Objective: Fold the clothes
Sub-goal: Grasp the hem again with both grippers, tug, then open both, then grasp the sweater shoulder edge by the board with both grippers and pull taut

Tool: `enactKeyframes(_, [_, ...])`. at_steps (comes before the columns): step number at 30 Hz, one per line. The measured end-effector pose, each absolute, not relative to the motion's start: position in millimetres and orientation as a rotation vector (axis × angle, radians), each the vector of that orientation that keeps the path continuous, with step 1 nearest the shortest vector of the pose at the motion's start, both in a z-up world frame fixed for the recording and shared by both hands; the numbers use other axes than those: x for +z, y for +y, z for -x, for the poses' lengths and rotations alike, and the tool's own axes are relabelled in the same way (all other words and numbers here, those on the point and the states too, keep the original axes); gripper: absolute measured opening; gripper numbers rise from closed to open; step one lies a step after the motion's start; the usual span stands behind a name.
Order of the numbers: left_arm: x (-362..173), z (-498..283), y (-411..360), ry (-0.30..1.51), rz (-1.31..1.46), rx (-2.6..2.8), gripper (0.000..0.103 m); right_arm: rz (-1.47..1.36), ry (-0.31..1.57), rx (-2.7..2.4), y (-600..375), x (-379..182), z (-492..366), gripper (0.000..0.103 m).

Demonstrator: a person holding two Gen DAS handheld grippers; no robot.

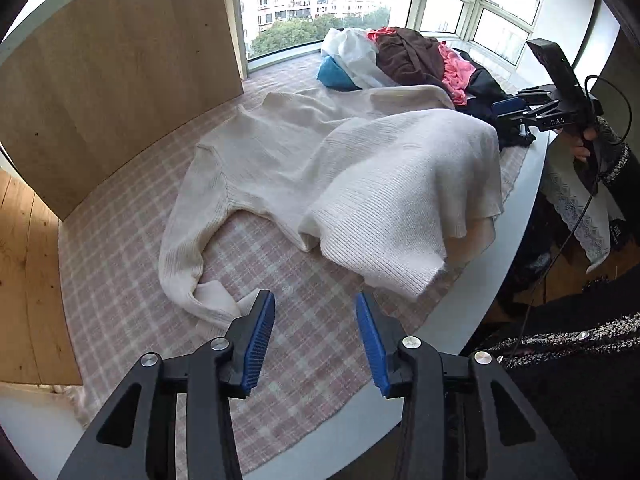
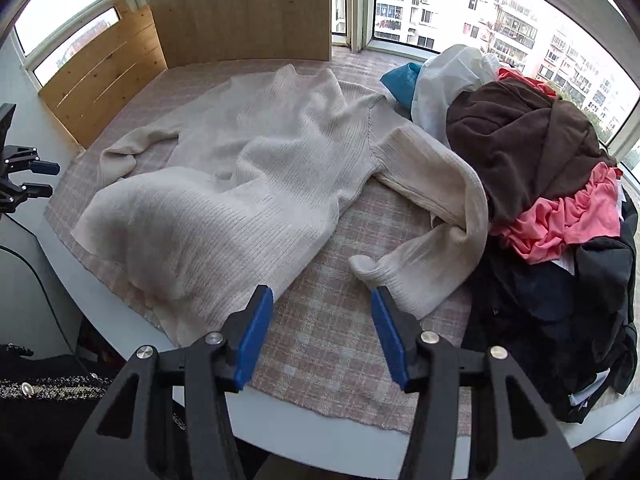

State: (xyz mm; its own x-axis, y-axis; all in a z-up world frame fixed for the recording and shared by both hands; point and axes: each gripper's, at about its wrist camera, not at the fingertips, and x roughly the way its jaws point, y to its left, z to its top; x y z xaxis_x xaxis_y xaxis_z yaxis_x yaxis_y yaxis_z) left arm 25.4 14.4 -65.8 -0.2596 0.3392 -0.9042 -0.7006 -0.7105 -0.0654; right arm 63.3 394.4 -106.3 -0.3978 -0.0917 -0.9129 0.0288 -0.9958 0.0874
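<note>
A cream ribbed knit sweater (image 1: 320, 168) lies spread on the pink checked cloth (image 1: 132, 280), its hem bunched up near the table's edge. It also shows in the right wrist view (image 2: 260, 172). One sleeve (image 1: 184, 248) curls toward my left gripper (image 1: 316, 340), which is open and empty just short of the cuff. The other sleeve (image 2: 436, 224) bends toward my right gripper (image 2: 322, 336), open and empty, its right finger near that cuff. The right gripper also shows in the left wrist view (image 1: 516, 114), beyond the sweater.
A heap of clothes (image 2: 540, 168), white, blue, brown, pink and black, sits beside the sweater; it also shows in the left wrist view (image 1: 408, 60). A wooden panel (image 1: 120, 80) stands behind the cloth. The white table edge (image 1: 480, 280) curves nearby. Windows lie behind.
</note>
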Motion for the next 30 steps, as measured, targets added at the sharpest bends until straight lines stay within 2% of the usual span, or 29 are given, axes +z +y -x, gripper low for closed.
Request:
enactKeyframes(6, [-145, -25, 22, 0.437, 1.451, 1.892, 0.041, -1.8, -0.124, -2.419, 368, -189, -90, 0.051])
enactKeyframes(9, [-180, -31, 38, 0.494, 1.502, 1.838, 0.041, -1.766, -0.193, -2.383, 351, -203, -99, 0.051])
enactKeyframes(12, [-199, -29, 50, 0.455, 1.523, 1.798, 0.04, -1.719, -0.237, -2.355, 334, -212, -104, 0.051])
enactKeyframes(13, [-201, -28, 54, 0.433, 1.519, 1.782, 0.037, -1.712, -0.192, -2.36, 327, -212, -103, 0.051])
enactKeyframes(15, [-199, -27, 62, 0.403, 1.496, 1.75, 0.017, -1.69, -0.12, -2.365, 318, -212, -100, 0.05])
enactKeyframes(16, [-197, -28, 65, 0.408, 1.487, 1.739, 0.006, -1.683, -0.096, -2.361, 314, -212, -99, 0.042])
enactKeyframes(17, [-194, -29, 68, 0.412, 1.479, 1.73, 0.006, -1.696, -0.102, -2.337, 314, -213, -97, 0.027])
enactKeyframes(18, [-189, -31, 68, 0.4, 1.471, 1.715, 0.005, -1.721, -0.11, -2.303, 315, -214, -95, 0.001])
enactKeyframes(20, [-174, -37, 68, 0.357, 1.445, 1.675, 0.005, -1.709, -0.08, -2.266, 320, -200, -101, 0.001])
enactKeyframes(24, [-140, -65, 54, 0.385, 1.404, 1.631, 0.008, -1.698, 0.059, -2.227, 340, -161, -117, 0.003])
enactKeyframes(26, [-133, -62, 38, 0.454, 1.416, 1.679, 0.014, -1.688, 0.11, -2.357, 361, -142, -104, 0.018])
enactKeyframes(27, [-129, -49, 29, 0.467, 1.425, 1.727, 0.015, -1.678, 0.106, -2.442, 373, -133, -91, 0.037])
enactKeyframes(28, [-125, -31, 21, 0.468, 1.439, 1.783, 0.015, -1.653, 0.059, -2.526, 385, -123, -70, 0.049])
enactKeyframes(30, [-120, 14, 11, 0.443, 1.44, 1.889, 0.016, -1.562, -0.061, -2.653, 417, -106, -23, 0.049])
